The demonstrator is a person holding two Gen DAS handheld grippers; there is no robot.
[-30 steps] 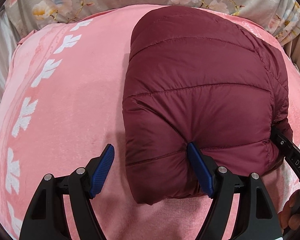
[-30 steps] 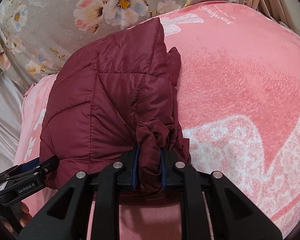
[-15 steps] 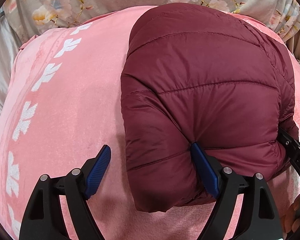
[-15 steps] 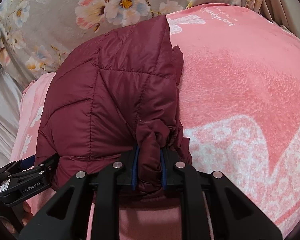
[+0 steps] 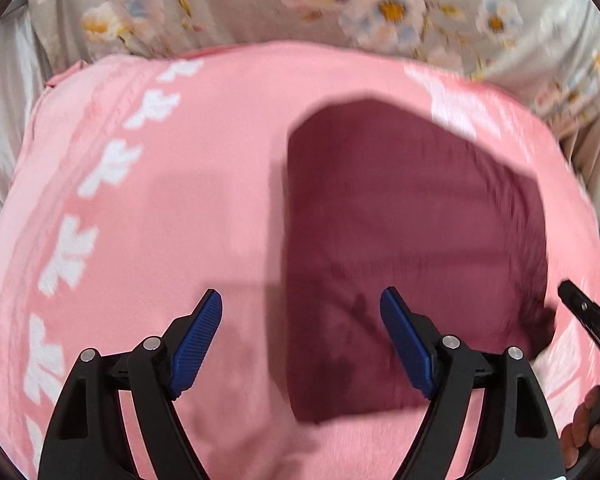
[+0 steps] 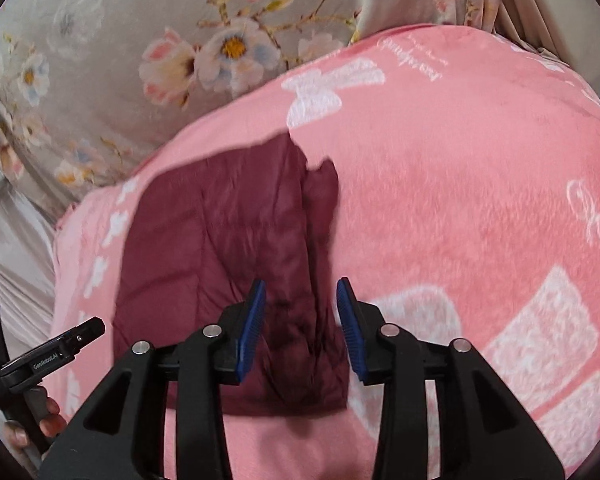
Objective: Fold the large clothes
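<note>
A maroon quilted puffer jacket [image 5: 412, 240] lies folded in a compact block on the pink blanket [image 5: 172, 208]. It also shows in the right wrist view [image 6: 228, 240]. My left gripper [image 5: 302, 334] is open and empty, raised above the jacket's near left edge. My right gripper [image 6: 301, 320] is open and empty, raised above the jacket's near right edge. Neither gripper touches the jacket. Both views are blurred by motion.
The pink blanket [image 6: 460, 184] with white prints covers the bed. A grey floral sheet [image 6: 140, 48] lies behind it. The other gripper's tip shows at the right edge of the left wrist view [image 5: 588, 312] and at the left edge of the right wrist view [image 6: 48, 356].
My right gripper has opened and let go of the jacket fold. Both grippers have pulled up and back, and the jacket has dropped flat on the blanket.
</note>
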